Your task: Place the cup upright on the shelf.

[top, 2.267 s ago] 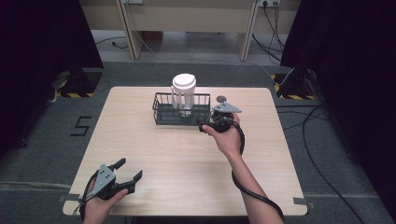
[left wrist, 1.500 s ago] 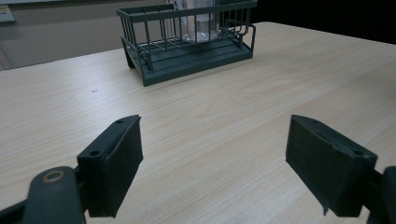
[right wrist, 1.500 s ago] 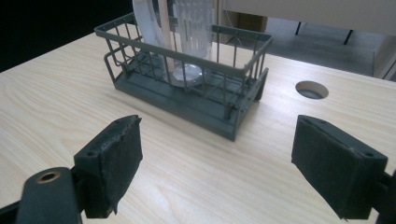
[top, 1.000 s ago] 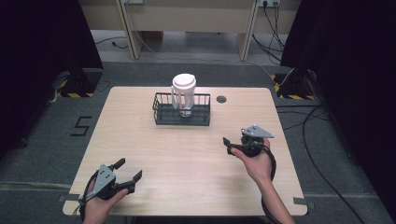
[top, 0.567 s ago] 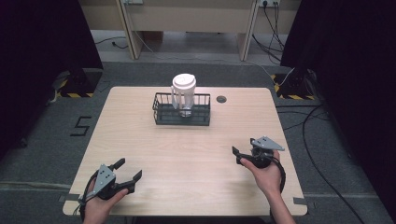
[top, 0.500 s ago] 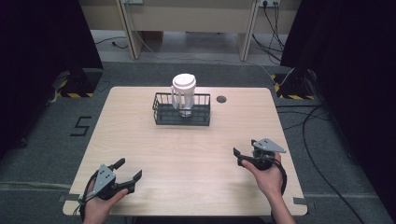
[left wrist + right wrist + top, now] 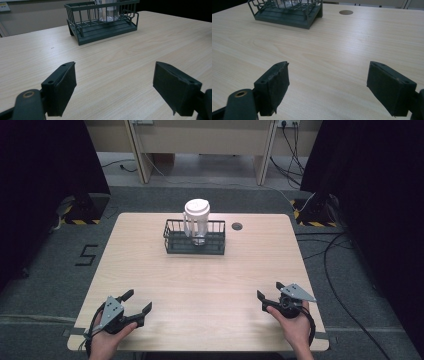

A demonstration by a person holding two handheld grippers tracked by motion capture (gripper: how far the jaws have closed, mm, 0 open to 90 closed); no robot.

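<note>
Two hand-held grippers rest wide open and empty at the near edge of a pale wood-grain table (image 7: 200, 285), far from a wire rack (image 7: 194, 238) holding a white-lidded container (image 7: 197, 221).

The left gripper (image 7: 136, 302) sits at the near left corner and the right gripper (image 7: 270, 292) at the near right, each held in a hand, their blocky matte-black jaws spread far apart with nothing between them but bare laminate. The dark green rack, a low rectangular basket of thin metal bars on a solid base, stands toward the far middle of the table; the tall, clear-walled container rises upright inside it, capped by a round white lid. A small dark round cable hole (image 7: 237, 226) lies just right of the rack.
</note>
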